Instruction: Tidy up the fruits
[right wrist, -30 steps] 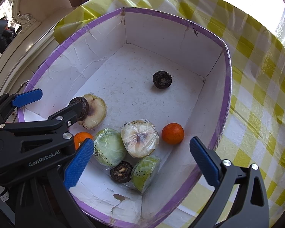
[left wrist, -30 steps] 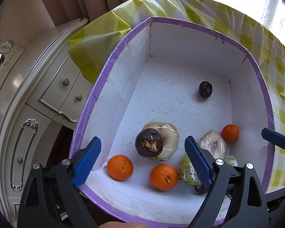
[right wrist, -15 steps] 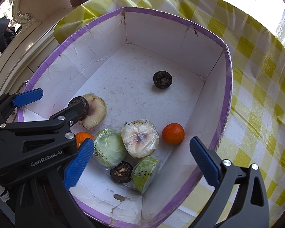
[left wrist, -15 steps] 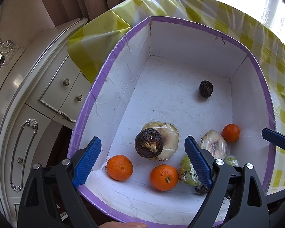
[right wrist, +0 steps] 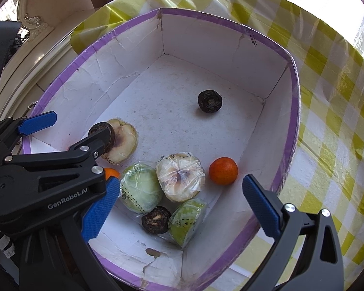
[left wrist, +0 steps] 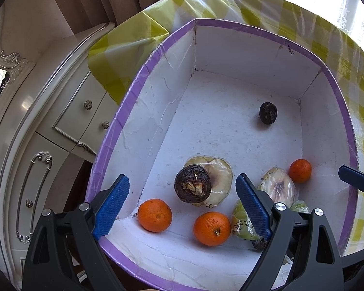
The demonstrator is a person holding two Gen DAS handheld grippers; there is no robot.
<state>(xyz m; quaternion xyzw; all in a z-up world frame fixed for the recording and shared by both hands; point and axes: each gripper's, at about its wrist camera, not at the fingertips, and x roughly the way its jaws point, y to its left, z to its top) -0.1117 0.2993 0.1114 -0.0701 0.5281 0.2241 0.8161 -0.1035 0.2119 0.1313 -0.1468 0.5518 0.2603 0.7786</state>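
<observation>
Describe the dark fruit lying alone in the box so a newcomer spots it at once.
Look inside the purple-rimmed white box on the checked tablecloth. Toward its far end lies a small dark fruit, alone on bare floor. The two other dark ones lie among the wrapped fruit.

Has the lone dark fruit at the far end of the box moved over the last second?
No. The dark fruit sits at the same spot on the box floor, equally far from the far corner of the box, in both wrist views.
</observation>
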